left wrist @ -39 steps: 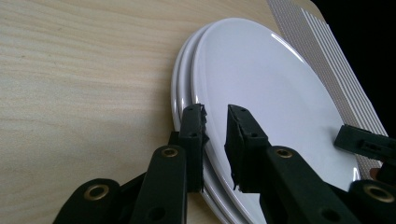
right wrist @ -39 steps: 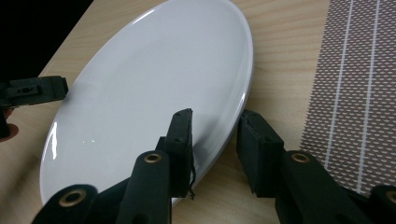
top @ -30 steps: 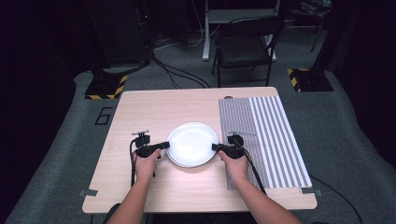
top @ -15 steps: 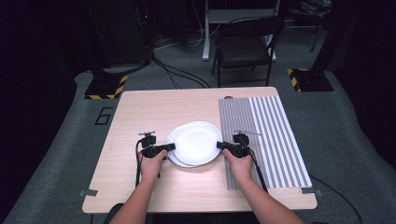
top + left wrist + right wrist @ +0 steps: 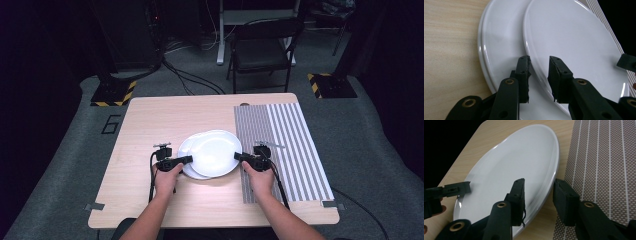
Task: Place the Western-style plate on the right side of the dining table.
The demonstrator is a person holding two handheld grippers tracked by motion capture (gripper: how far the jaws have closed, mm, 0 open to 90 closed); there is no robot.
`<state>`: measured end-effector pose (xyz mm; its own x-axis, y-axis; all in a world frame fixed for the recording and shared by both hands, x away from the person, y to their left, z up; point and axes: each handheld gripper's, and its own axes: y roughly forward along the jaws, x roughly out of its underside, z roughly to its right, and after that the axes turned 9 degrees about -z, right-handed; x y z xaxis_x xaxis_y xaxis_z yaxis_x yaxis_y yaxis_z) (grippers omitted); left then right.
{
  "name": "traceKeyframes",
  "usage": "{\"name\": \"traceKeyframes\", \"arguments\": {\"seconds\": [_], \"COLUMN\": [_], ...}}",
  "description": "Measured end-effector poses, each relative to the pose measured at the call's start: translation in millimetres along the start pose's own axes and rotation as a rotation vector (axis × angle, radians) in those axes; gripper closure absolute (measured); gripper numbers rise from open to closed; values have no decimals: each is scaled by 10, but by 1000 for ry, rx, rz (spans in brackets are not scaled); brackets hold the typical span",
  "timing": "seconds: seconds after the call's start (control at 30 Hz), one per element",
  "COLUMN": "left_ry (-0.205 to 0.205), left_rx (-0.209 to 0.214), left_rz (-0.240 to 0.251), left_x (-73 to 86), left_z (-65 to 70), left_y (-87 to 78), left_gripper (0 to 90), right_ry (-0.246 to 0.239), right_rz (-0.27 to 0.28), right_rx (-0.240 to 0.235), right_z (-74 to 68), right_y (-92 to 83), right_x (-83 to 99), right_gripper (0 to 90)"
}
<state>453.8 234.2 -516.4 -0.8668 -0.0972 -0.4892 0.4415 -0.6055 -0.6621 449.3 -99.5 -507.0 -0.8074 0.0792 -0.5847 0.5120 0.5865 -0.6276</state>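
While two white plates lie overlapped near the middle of the wooden table, each is approached by one gripper at its rim. The left gripper is seen with its jaws parted; they have just been opening, and the rim of the upper plate passes between them with a visible gap at each pad, so no grip is applied. The lower plate rests on the wood beneath, offset to the person's left. The right gripper is likewise partly open, having just been opening; the upper plate's opposite rim sits between its jaws, beside the striped mat, without pad contact.
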Motion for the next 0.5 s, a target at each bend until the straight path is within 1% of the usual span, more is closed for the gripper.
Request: {"name": "traceKeyframes", "arguments": {"seconds": [0.03,0.07,0.1,0.2,0.23,0.33,0.43,0.5], "left_ry": [0,-20,-23,-7,-9,-14,-37,-39], "left_rx": [-1,7,5,-22,-25,-28,-16,-14], "left_rz": [1,7,5,-3,-6,-10,0,4], "left_x": [6,12,15,12,10,10,26,33], "left_z": [2,18,29,67,75,78,69,71], "left_y": [2,12,13,17,18,17,19,20], "left_gripper": [698,695,681,678,677,681,686,689], "right_ry": [6,11,14,13,11,5,12,16], "right_rz": [-2,-1,-9,-30,-40,-46,-51,-52], "right_rx": [-8,-13,-21,-38,-49,-48,-58,-56], "right_z": [-2,-4,-9,-32,-45,-87,-93,-109], "right_y": [-13,-17,-21,-15,-11,-6,-4,-9], "right_x": [18,32,60,129,160,206,232,248], "right_gripper": [613,613,618,630,634,646,654,651]}}
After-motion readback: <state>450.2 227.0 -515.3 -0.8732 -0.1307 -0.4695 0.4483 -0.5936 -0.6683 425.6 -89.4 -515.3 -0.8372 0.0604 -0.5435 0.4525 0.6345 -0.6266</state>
